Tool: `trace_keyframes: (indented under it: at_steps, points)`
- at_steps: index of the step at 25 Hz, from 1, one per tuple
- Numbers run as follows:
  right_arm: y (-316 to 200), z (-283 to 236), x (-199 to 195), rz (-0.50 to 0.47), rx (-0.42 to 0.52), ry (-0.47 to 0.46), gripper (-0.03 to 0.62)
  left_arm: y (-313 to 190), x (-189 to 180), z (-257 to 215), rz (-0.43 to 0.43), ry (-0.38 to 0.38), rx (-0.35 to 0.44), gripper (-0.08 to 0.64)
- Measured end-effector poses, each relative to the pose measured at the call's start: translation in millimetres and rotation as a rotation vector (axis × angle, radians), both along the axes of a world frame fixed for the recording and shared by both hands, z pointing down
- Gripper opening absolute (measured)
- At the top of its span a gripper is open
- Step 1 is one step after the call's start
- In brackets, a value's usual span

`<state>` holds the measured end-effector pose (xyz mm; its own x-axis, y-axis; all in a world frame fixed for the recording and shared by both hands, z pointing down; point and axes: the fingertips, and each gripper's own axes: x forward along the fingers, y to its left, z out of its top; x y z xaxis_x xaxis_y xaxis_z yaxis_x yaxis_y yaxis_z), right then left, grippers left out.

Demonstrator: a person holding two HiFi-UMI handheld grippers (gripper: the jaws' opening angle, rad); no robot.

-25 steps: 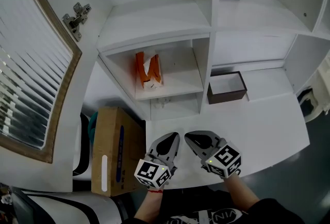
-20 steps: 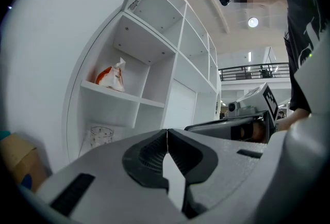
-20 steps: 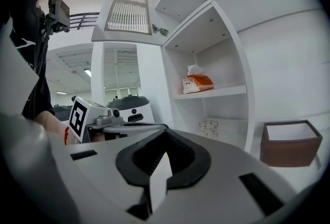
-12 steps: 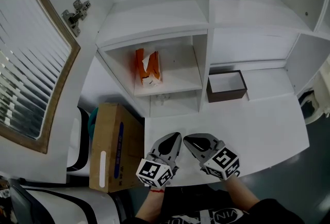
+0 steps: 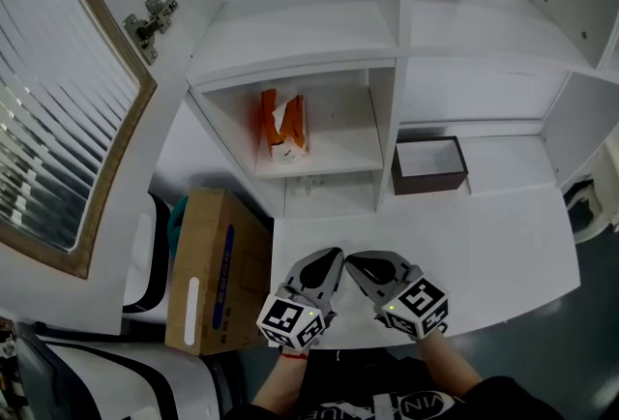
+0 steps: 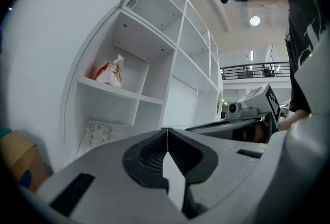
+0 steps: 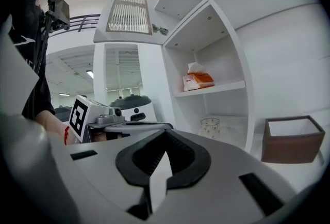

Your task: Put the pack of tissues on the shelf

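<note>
**Shelf unit and counter: contents counted**

One orange-and-white soft pack of tissues (image 5: 281,126), upright on the left cubby shelf of white shelf unit (image 5: 387,108). One clear patterned glass (image 7: 210,127) in cubby beneath. One dark brown open box (image 5: 429,165) on white counter (image 5: 503,244). One brown cardboard carton (image 5: 215,268) beside counter. Two grey grippers, left gripper (image 5: 334,256) and right gripper (image 5: 350,259), side by side at counter's near edge, well apart from pack, jaws of each pressed together, empty
</note>
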<state>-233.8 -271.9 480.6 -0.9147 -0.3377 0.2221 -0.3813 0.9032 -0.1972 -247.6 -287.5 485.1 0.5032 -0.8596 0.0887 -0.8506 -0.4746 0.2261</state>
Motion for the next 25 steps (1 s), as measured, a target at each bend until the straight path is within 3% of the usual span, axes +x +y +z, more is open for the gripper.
trace_keyframes:
  at_steps: [25]
  points:
    - [0.1,4.9,-0.3,0.008,-0.018,-0.010,0.003,2.2,-6.3,3.7,-0.031,-0.004,-0.007,0.011]
